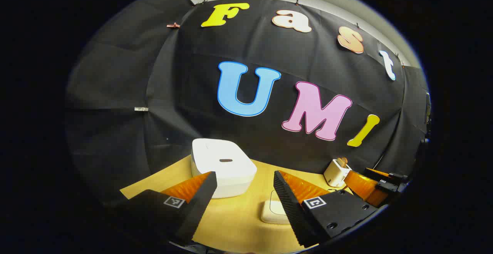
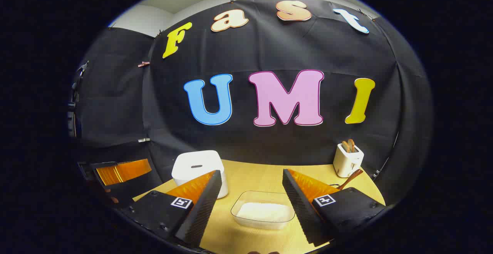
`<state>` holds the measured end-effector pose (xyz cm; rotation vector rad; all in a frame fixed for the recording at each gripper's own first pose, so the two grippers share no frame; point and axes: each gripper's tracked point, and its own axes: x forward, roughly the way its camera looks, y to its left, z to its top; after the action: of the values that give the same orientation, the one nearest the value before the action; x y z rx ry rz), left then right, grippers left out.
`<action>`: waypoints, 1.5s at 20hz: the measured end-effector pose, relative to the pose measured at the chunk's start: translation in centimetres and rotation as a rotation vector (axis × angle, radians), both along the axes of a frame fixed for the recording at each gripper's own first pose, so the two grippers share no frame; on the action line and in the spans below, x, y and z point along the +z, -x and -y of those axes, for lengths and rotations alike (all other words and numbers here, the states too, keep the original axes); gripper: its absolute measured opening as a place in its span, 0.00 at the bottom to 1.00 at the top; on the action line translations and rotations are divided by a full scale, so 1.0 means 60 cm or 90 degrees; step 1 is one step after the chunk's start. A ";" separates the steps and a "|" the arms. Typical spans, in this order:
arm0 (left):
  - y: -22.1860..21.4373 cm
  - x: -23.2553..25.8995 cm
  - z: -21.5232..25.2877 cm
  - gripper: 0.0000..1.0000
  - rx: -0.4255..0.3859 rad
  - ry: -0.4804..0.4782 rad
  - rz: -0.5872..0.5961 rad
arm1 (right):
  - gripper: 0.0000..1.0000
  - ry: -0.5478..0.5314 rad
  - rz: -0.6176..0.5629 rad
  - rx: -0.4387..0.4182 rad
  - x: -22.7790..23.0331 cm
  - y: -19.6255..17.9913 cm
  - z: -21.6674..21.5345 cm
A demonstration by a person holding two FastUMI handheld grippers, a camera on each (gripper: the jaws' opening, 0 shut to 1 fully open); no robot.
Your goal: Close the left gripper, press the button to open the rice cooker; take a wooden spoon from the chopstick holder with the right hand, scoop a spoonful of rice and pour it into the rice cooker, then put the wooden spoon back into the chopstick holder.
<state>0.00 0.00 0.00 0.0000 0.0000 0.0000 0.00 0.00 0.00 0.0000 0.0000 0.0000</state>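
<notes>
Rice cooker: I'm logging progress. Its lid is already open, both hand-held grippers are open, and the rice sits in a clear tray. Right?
Not quite. The rice cooker lid is shut, as the right gripper view shows. The rest stands: the left hand-held gripper and right hand-held gripper are open, and the rice sits in the clear tray.

No readable text stands on the rice cooker (image 1: 222, 167) at about 7 o'clock or the chopstick holder (image 2: 347, 160) at 4 o'clock; any small print seems too blurred.
</notes>
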 end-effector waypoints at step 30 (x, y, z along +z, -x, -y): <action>-0.199 -0.012 -0.012 0.72 -0.163 -0.112 -0.038 | 0.98 -0.035 0.001 -0.308 0.005 0.006 0.182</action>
<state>11.92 0.71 -0.75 0.1764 0.0604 -0.2559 -0.39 -10.92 0.28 0.0550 -0.0018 -0.4836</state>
